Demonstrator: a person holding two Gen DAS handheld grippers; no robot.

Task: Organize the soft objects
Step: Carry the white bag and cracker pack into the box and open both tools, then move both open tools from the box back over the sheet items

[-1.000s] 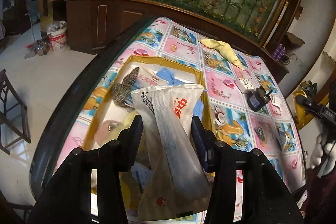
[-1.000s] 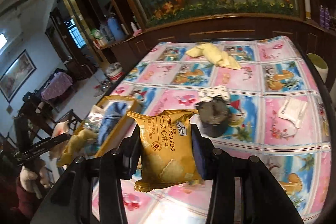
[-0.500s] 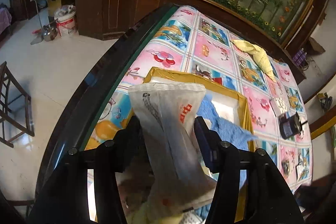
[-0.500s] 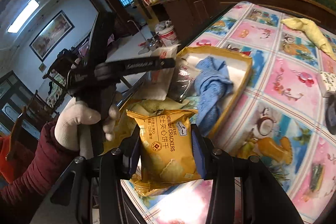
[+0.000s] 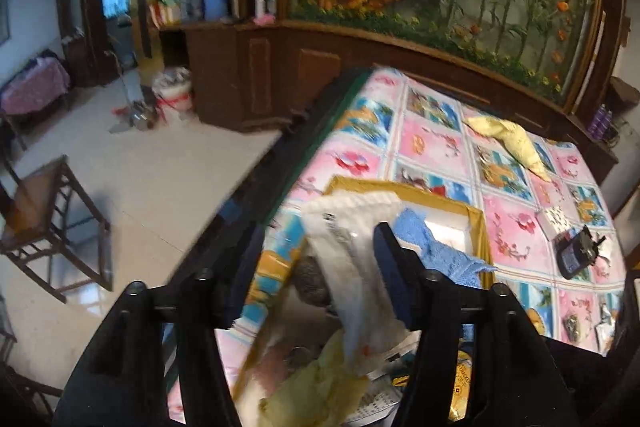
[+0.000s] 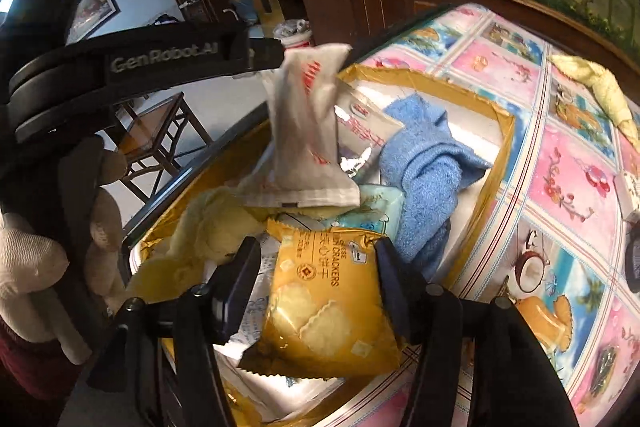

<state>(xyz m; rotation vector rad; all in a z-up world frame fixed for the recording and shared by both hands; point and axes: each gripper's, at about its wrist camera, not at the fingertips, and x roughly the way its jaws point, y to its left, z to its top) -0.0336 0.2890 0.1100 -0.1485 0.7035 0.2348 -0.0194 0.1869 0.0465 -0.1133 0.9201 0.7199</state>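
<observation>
My left gripper [image 5: 316,247] has its jaws spread wide. A white packet [image 5: 352,267] with red print leans against only the right finger, over the gold tray [image 5: 404,189]. The same packet [image 6: 304,131] hangs above the tray [image 6: 416,83] in the right wrist view. My right gripper [image 6: 316,259] is open too: the yellow cracker packet [image 6: 320,307] touches the right finger, with a gap at the left one. In the tray lie a blue towel [image 6: 424,179], a yellow cloth [image 6: 208,227] and other packets.
A yellow cloth [image 5: 508,143] lies at the far side of the patterned tablecloth [image 5: 432,143]. A dark round device [image 5: 576,255] sits right of the tray. A wooden stool [image 5: 48,227] stands on the floor to the left. The gloved hand [image 6: 36,267] holds the left tool.
Both grippers have opened over the tray and the two packets hang loose. The right gripper moved in over the tray's near end. The left view swung left.
</observation>
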